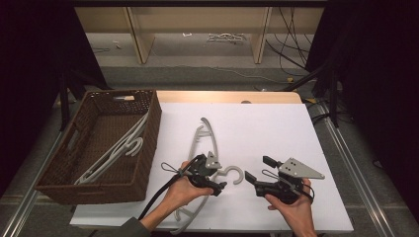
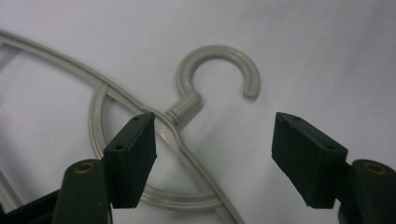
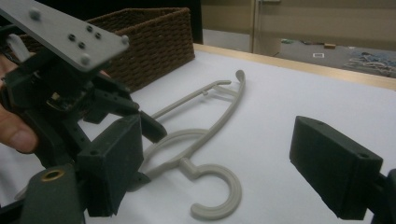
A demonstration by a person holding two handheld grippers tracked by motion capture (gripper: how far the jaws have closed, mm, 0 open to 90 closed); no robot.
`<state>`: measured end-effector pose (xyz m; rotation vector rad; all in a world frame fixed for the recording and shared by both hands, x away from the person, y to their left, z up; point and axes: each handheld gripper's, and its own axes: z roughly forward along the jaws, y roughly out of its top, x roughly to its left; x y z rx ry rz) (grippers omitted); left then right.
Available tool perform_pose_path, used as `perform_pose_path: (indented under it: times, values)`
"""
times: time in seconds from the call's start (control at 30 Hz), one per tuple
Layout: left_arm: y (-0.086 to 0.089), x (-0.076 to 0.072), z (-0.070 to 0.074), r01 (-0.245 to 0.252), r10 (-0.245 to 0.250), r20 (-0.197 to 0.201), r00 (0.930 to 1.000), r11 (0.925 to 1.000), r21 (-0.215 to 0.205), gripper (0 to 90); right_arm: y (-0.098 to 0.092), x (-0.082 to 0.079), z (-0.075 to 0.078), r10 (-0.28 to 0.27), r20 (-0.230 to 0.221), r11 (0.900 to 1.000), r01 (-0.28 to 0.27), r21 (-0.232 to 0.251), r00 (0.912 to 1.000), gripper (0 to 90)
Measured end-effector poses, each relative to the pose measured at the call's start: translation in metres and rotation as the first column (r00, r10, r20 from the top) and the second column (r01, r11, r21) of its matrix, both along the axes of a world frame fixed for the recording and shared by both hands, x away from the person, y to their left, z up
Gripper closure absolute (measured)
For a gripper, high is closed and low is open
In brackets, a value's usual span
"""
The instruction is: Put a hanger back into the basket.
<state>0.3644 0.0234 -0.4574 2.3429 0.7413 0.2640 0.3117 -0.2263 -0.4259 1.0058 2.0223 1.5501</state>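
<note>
A grey plastic hanger lies on the white table top, its hook pointing right. My left gripper hovers low over the hanger's neck and is open. In the left gripper view its jaws stand wide apart on either side of the neck, and the hook curls just beyond them. Neither pad presses on the hanger. To the right of the hook my right gripper is open and holds nothing. Its own view looks across the hook at the left gripper.
A brown wicker basket stands at the table's left and holds several grey hangers. The white sheet covers the table. Beyond the far edge are wooden shelf legs and cables on the floor.
</note>
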Motion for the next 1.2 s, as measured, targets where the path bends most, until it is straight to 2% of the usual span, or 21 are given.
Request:
perform_pose_path:
  times: [0.03, 0.13, 0.17, 0.2, 0.23, 0.27, 0.33, 0.43, 0.53, 0.6, 0.63, 0.73, 0.8, 0.83, 0.9, 0.97, 1.03, 1.2]
  values:
    - [-0.001, 0.004, -0.003, -0.013, 0.013, -0.006, 0.9999, 0.9999, 0.005, 30.7, 0.000, 0.001, -0.001, 0.005, 0.016, 1.000, -0.004, -0.002, 0.9999, 18.5]
    - [-0.002, 0.009, -0.005, -0.032, 0.032, -0.011, 0.9994, 0.9995, 0.002, 31.1, -0.001, 0.001, -0.001, 0.003, 0.016, 1.000, -0.003, 0.001, 0.9999, 18.4]
    - [-0.004, 0.012, -0.009, -0.036, 0.037, -0.023, 0.9991, 0.9993, 0.012, 31.7, -0.001, 0.001, -0.001, -0.001, 0.005, 1.000, 0.001, -0.003, 1.0000, 18.5]
    - [-0.004, 0.013, -0.010, -0.028, 0.029, -0.022, 0.9993, 0.9994, 0.020, 31.7, -0.001, 0.000, 0.000, -0.008, -0.012, 1.000, 0.008, -0.003, 0.9999, 18.4]
    - [-0.004, 0.013, -0.010, -0.028, 0.029, -0.022, 0.9993, 0.9994, 0.020, 31.5, -0.001, 0.000, -0.001, -0.006, -0.007, 1.000, 0.006, -0.005, 1.0000, 18.4]
    - [-0.005, 0.013, -0.011, -0.018, 0.019, -0.041, 0.9990, 0.9992, 0.035, 31.5, -0.001, 0.000, -0.001, -0.006, -0.007, 1.000, 0.006, -0.005, 1.0000, 18.4]
    - [-0.006, 0.014, -0.014, -0.022, 0.024, -0.033, 0.9992, 0.9989, 0.041, 31.9, 0.000, 0.001, -0.001, -0.003, -0.004, 1.000, 0.003, 0.003, 1.0000, 18.5]
    - [-0.008, 0.017, -0.017, -0.027, 0.029, -0.054, 0.9981, 0.9985, 0.049, 33.3, -0.001, 0.000, -0.001, -0.009, -0.009, 1.000, 0.009, -0.008, 0.9999, 18.5]
    - [-0.007, 0.018, -0.019, -0.017, 0.025, -0.086, 0.9959, 0.9954, 0.094, 35.5, -0.001, 0.001, -0.001, -0.006, -0.010, 1.000, 0.006, 0.001, 0.9999, 18.5]
    - [-0.006, 0.019, -0.018, -0.014, 0.024, -0.098, 0.9949, 0.9951, 0.098, 36.1, -0.002, 0.001, -0.001, -0.015, -0.005, 1.000, 0.014, -0.011, 0.9999, 18.5]
    - [-0.006, 0.019, -0.018, -0.017, 0.027, -0.099, 0.9947, 0.9952, 0.097, 36.5, -0.001, 0.001, -0.002, -0.004, -0.009, 1.000, 0.004, 0.002, 0.9999, 18.5]
    - [-0.009, 0.018, -0.018, -0.017, 0.029, -0.106, 0.9939, 0.9941, 0.107, 36.8, -0.001, 0.001, -0.001, -0.002, -0.019, 1.000, 0.002, 0.002, 0.9998, 18.5]
    - [-0.011, 0.021, -0.015, 0.001, 0.018, -0.134, 0.9908, 0.9901, 0.140, 39.6, -0.001, 0.001, -0.001, -0.002, -0.018, 1.000, 0.002, 0.002, 0.9998, 18.6]
    - [-0.011, 0.021, -0.015, 0.001, 0.018, -0.134, 0.9908, 0.9901, 0.140, 41.6, -0.001, 0.001, -0.001, -0.002, -0.018, 1.000, 0.002, 0.002, 0.9998, 18.6]
    - [-0.010, 0.024, -0.012, 0.034, -0.008, -0.149, 0.9888, 0.9836, 0.177, 43.6, -0.001, 0.001, -0.002, -0.002, -0.008, 1.000, 0.002, 0.002, 1.0000, 18.7]
    - [-0.011, 0.025, -0.011, 0.027, 0.002, -0.164, 0.9865, 0.9843, 0.174, 47.6, -0.001, 0.000, -0.001, -0.008, -0.025, 1.000, 0.008, 0.003, 0.9997, 18.9]
    - [-0.011, 0.027, -0.010, 0.031, 0.000, -0.163, 0.9866, 0.9816, 0.189, 53.5, -0.001, 0.001, -0.002, -0.007, -0.020, 1.000, 0.008, 0.005, 0.9998, 18.9]
    - [-0.013, 0.033, -0.009, 0.042, -0.004, -0.185, 0.9827, 0.9781, 0.204, 58.6, -0.001, 0.001, -0.002, -0.004, -0.021, 1.000, 0.004, -0.008, 0.9998, 19.2]
